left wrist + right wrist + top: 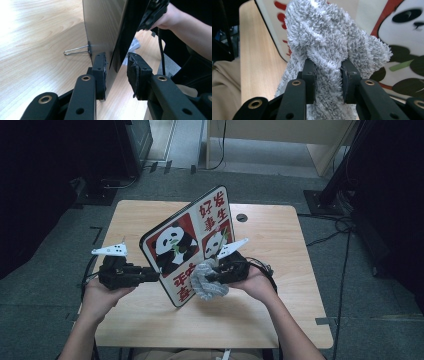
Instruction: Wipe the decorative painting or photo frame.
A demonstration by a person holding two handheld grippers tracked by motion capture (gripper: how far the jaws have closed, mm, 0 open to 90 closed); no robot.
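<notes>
A white board (187,242) printed with pandas and red characters stands tilted on the wooden table (145,215). A wire prop (76,50) sticks out of its silver back (105,25). My left gripper (152,274) straddles the board's left edge. In the left gripper view (116,63) one pad lies against the back, while a gap shows between the other pad and the front, so it is open. My right gripper (212,276) is shut on a fluffy grey cloth (205,287), held against the board's lower printed face. The cloth (329,37) bulges above the right gripper's (328,67) jaws, with the panda print (404,37) behind.
A round cable hole (242,217) sits near the table's far edge. Bare wood lies left of the board and along the near edge. Dark stands and cables (340,225) crowd the floor to the right, and dark equipment (115,150) stands at the far left.
</notes>
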